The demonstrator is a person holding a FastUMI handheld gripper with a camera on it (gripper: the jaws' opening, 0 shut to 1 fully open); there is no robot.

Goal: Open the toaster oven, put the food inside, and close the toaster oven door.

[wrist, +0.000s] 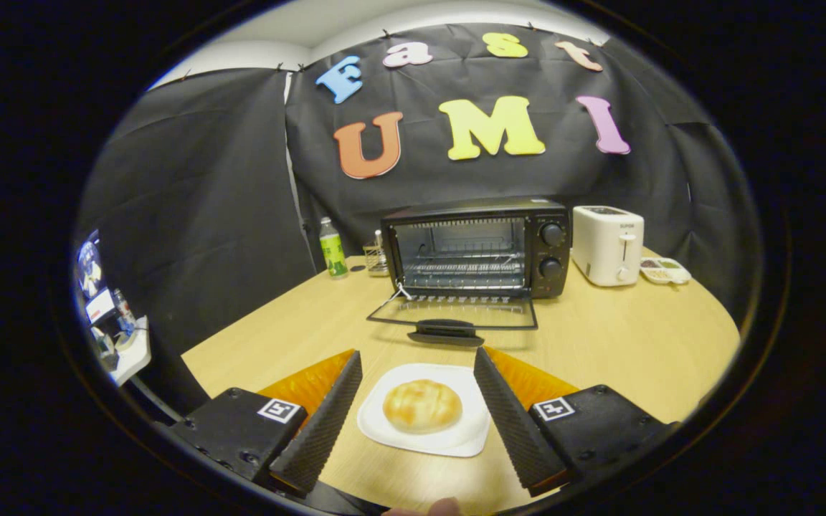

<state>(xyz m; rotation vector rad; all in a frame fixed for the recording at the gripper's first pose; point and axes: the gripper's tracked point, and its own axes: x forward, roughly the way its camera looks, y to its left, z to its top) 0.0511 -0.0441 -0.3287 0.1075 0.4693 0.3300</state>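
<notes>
The gripper (418, 373) hangs with jaws spread wide, nothing held, straddling a white plate (384, 423) bearing a bun (422, 405) that looks light and soft (likely easy to crush), so the stiff plate rim seems the safer hold. Beyond, the toaster oven (477, 247) stands with door (456, 312) down.

Light wooden table (621, 344) carrying a white plate (399, 430) with bun (422, 405) nearest, spread gripper (416, 364) fingers flanking the plate, toaster oven (481, 247) with door (456, 313) lowered beyond, then white toaster (607, 245), small tray (664, 270), green bottle (333, 249).
</notes>
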